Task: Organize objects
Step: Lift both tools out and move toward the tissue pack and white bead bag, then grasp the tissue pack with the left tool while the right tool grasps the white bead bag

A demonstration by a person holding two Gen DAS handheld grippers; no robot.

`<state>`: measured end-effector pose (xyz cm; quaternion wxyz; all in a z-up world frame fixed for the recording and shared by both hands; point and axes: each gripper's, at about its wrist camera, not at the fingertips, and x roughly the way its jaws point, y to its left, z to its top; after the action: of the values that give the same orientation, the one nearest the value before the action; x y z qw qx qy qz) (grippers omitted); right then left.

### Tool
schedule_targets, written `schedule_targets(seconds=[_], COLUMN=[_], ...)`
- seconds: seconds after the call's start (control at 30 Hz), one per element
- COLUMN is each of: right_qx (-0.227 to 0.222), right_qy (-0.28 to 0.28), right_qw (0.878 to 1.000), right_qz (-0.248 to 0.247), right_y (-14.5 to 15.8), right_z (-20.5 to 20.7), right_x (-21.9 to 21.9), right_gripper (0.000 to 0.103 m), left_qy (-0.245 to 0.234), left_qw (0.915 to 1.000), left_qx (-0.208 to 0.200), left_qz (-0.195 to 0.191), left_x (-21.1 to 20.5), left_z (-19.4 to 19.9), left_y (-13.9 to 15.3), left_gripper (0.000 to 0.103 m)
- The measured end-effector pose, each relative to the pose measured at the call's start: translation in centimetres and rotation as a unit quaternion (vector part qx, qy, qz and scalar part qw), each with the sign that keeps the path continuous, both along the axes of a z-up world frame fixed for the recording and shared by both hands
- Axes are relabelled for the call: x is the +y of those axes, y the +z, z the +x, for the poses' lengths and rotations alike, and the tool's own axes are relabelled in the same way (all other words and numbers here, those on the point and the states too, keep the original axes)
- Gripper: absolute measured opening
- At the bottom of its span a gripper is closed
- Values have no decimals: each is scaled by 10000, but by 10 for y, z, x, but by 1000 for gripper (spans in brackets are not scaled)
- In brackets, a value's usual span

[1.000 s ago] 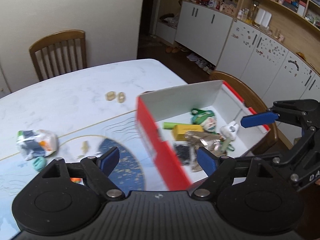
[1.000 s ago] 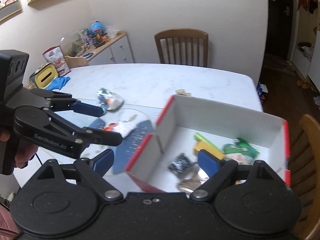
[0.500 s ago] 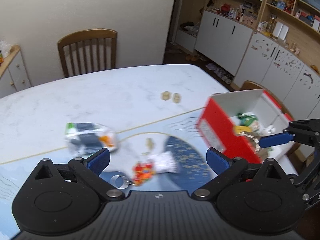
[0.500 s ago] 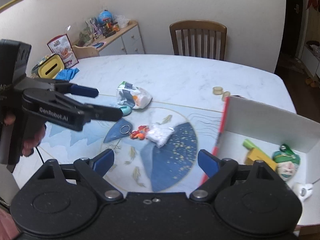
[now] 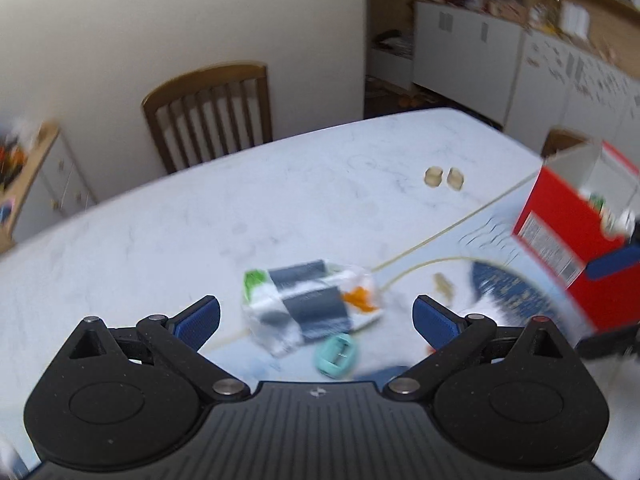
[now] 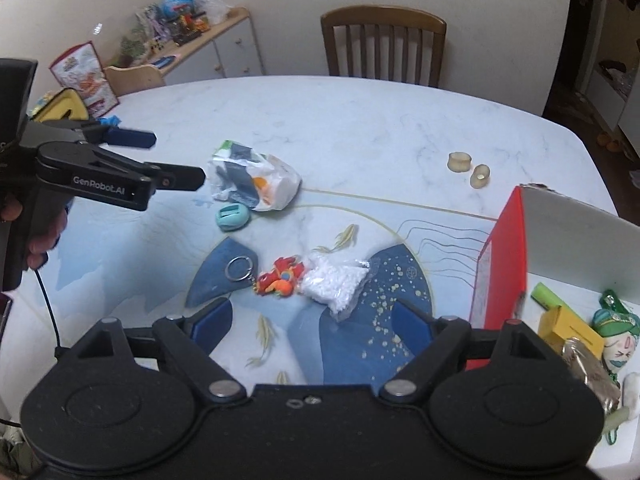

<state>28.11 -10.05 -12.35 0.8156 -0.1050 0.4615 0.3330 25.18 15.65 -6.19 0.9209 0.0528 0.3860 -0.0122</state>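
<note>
My right tongs (image 6: 312, 320) gape wide, nothing held, above the counter (image 6: 360, 128). Just ahead at twelve lie the red keychain toy (image 6: 280, 280) and white bag (image 6: 334, 286), touching. At three, the red box (image 6: 504, 264) holds odds and ends. At ten, my left tongs (image 5: 316, 318) hang wide too, over the crumpled packet (image 5: 310, 306) and teal clip (image 5: 336, 356).

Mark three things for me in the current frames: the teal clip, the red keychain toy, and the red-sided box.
teal clip (image 6: 233, 218): right wrist view, centre of its oval top.
red keychain toy (image 6: 280, 281): right wrist view, middle of the plush body.
red-sided box (image 6: 505, 256): right wrist view, on its red outer wall.
</note>
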Motion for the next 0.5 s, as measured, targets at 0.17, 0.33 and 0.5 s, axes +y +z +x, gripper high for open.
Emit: schedule_targets(seconds=[0.17, 0.33, 0.5], right_qx=[159, 252, 343], right_qy=[-195, -387, -567], right_qw=[9996, 9986, 9970], right_qz=[-121, -275, -400], right_y=[-13, -28, -43], right_z=[16, 28, 39], right_x=[11, 22, 31], right_gripper=[82, 80, 77], left_qy=[-384, -582, -923], left_qw=[9988, 9978, 9947], left_qx=[23, 79, 118], left_qz=[309, 296, 438], left_x=[13, 23, 25], left_z=[17, 32, 45], left_y=[-18, -35, -51], left_gripper=[103, 103, 103])
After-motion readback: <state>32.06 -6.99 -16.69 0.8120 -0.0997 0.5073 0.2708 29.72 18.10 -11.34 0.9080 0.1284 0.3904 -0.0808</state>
